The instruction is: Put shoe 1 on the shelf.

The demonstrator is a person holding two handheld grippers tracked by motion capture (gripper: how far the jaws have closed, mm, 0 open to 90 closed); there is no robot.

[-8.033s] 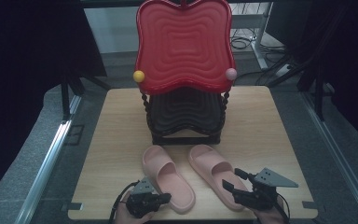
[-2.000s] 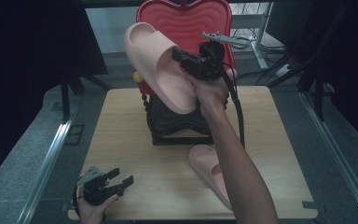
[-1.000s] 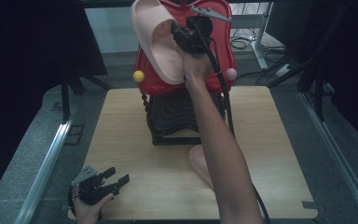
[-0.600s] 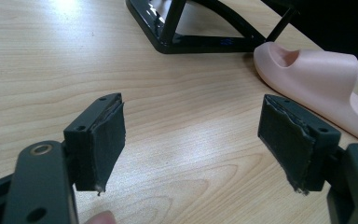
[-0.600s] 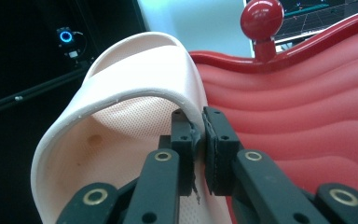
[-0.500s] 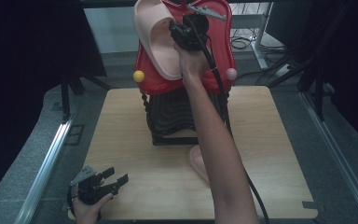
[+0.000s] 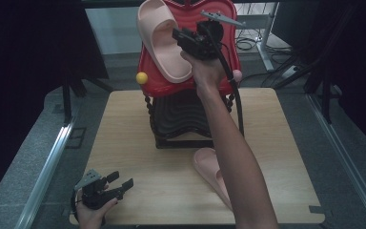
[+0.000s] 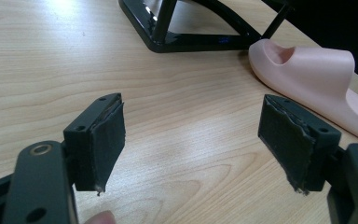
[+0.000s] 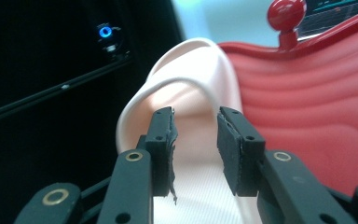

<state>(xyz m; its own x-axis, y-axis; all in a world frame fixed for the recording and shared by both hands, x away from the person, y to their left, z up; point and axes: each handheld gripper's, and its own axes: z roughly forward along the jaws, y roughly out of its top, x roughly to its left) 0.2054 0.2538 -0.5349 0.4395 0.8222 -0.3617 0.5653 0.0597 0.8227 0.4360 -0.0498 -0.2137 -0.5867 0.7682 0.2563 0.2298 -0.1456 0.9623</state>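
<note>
A pink slipper (image 7: 164, 43) leans on the left part of the red wavy shelf (image 7: 228, 47) that tops a black rack (image 7: 176, 119). My right gripper (image 7: 180, 39) is raised at the slipper's right edge. Its jaws have just been opening and now stand apart. In the right gripper view the slipper (image 9: 191, 88) lies beyond the right gripper (image 9: 196, 116), untouched by the pads. A second pink slipper (image 7: 208, 167) lies on the table, partly under my right forearm. My left gripper (image 7: 122, 180) rests open and empty at the front left corner.
The wooden table (image 7: 133, 124) carries the rack at its back middle. A yellow knob (image 7: 142, 78) and a pink knob (image 7: 237, 75) stick out at the shelf's sides. In the left gripper view the rack's base (image 8: 186, 39) and the second slipper (image 8: 307, 79) lie ahead.
The right gripper has let go of the slipper, which stays against the red shelf, and has drawn slightly away from it. The left gripper has kept still.
</note>
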